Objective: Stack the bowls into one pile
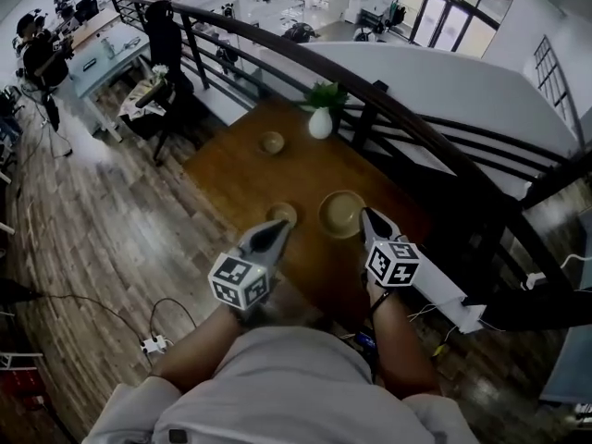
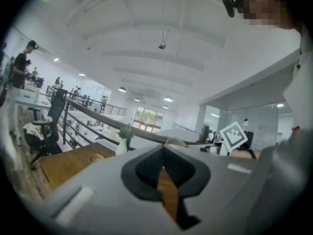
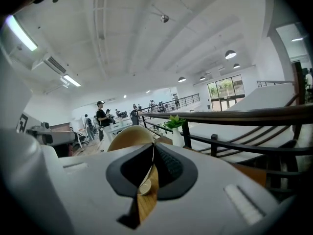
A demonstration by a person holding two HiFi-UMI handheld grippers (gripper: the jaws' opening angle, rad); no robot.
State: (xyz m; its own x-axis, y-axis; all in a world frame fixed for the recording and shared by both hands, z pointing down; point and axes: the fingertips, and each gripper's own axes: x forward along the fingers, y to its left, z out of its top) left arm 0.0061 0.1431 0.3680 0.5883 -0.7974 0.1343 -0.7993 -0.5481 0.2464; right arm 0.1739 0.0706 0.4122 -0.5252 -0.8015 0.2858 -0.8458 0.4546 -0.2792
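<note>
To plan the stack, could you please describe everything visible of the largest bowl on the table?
The largest bowl is round, tan and wood-like. It sits upright, open side up and empty, on the brown wooden table, right of a smaller bowl. The shut tips of the right gripper lie beside its rim; contact cannot be told.

Left claw [image 1: 279,222]: your grey, tapered shell narrows to a point; black ribbed pads [image 2: 146,168] line its inner faces.
Right claw [image 1: 366,214]: the same grey wedge, with black pads [image 3: 168,165] and a pale raised strip on each side of the shell behind them.
Left cube [image 1: 240,281]: just behind that claw, white faces with black square markers.
Right cube [image 1: 394,263]: just behind its claw, marked alike.
Clothing [image 1: 277,377]: well behind both claws, you wear a light grey garment.
</note>
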